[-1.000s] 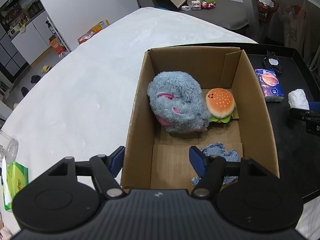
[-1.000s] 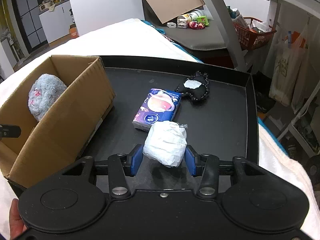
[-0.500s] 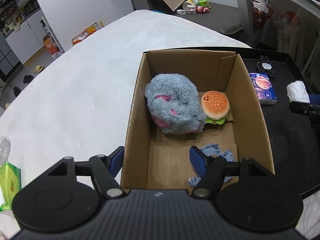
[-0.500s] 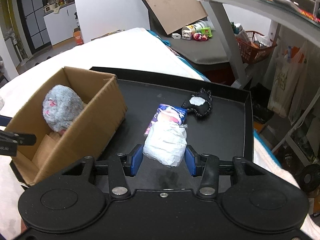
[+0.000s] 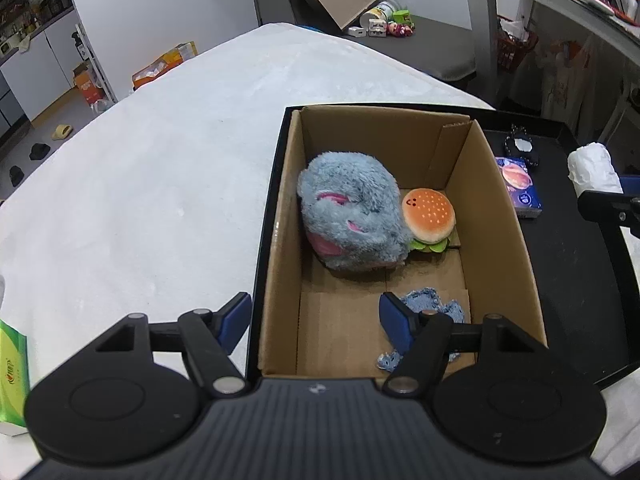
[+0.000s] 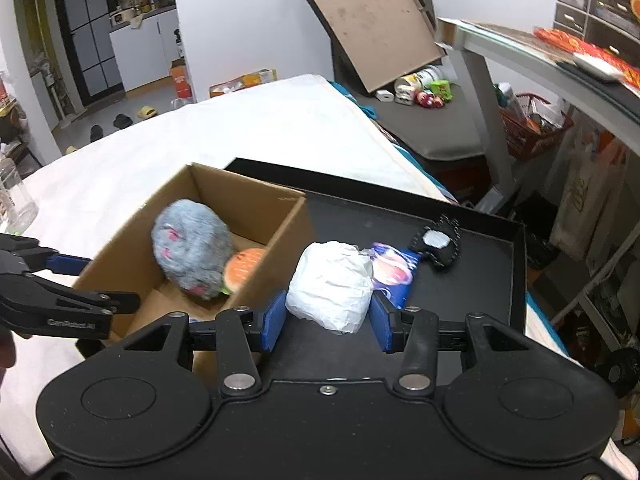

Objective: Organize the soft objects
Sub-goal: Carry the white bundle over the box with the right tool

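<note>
The right gripper (image 6: 328,326) is clamping a white wrapped bundle (image 6: 330,282) between its blue pads (image 6: 274,326) and holding it clear of the black tray (image 6: 472,280), just beside the right wall of the cardboard box (image 6: 280,204). The left gripper (image 5: 316,320) is hovering with its jaws apart and nothing between the pads — one pad outside the box's left wall, the other over a blue denim scrap (image 5: 438,304) on the box floor. Inside the box, a grey plush toy (image 5: 352,216) is lying against the far end, touching a plush burger (image 5: 429,216). To the right of the box, on the tray, a blue tissue pack (image 5: 518,184) and a black pouch (image 5: 519,145) are lying near each other.
</note>
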The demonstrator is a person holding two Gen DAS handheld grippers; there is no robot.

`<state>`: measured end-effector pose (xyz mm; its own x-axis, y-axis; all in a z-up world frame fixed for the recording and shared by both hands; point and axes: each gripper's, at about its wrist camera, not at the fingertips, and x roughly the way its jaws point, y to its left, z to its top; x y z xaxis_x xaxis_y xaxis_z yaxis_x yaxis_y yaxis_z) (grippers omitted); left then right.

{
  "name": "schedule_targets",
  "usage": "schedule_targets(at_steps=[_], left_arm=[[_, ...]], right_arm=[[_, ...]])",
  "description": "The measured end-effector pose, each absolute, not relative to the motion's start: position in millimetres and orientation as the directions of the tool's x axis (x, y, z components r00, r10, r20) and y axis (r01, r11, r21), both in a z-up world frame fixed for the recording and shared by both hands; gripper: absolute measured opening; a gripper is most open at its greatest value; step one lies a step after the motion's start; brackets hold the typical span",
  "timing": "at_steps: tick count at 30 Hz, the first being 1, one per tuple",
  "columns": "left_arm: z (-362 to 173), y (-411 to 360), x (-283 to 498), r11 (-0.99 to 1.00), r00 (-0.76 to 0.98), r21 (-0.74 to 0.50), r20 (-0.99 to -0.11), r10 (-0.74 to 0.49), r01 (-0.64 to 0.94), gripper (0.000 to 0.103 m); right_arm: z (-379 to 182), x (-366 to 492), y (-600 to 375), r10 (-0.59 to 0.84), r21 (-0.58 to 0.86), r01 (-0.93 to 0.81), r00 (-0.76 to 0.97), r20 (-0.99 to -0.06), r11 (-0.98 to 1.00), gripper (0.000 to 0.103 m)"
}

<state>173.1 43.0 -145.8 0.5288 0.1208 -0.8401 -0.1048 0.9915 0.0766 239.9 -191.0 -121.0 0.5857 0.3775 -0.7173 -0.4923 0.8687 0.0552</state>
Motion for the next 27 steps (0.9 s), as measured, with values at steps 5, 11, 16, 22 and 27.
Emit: schedule_targets(at_steps=[5, 11, 16, 22, 27], left_arm=[[-143.2, 51.6, 168.5, 0.993, 0.547, 0.057, -0.830, 0.107, -0.107, 0.069], [-141.7, 59.6, 165.3, 0.995, 0.566, 0.029, -0.821, 0.080, -0.099, 0.066], [-144.9, 64.7, 161.6, 0.996, 0.572, -0.004, -0.819, 0.047, -0.087, 0.060], [-152.4, 74.7, 160.3, 0.995, 0.560, -0.053, -0.829, 0.003, -0.084, 0.035], [-155.3, 81.0, 158.3, 0.994, 0.568, -0.068, -0.823, -0.007, -0.086, 0.022]], right_arm=[[-110.7, 233.1, -173.7, 0.380, 0.038, -0.509, 0.591, -0.712, 0.860, 0.045], [-102.1, 225.0, -151.2, 0.388, 0.023, -0.531, 0.588, -0.709, 0.847, 0.045], [-98.3, 220.7, -135.1, 0.392, 0.011, -0.548, 0.584, -0.711, 0.837, 0.045], [-100.2, 215.9, -118.0, 0.381, -0.009, -0.561, 0.575, -0.724, 0.828, 0.045], [-101.8, 213.9, -105.8, 0.367, -0.027, -0.564, 0.573, -0.733, 0.825, 0.045]])
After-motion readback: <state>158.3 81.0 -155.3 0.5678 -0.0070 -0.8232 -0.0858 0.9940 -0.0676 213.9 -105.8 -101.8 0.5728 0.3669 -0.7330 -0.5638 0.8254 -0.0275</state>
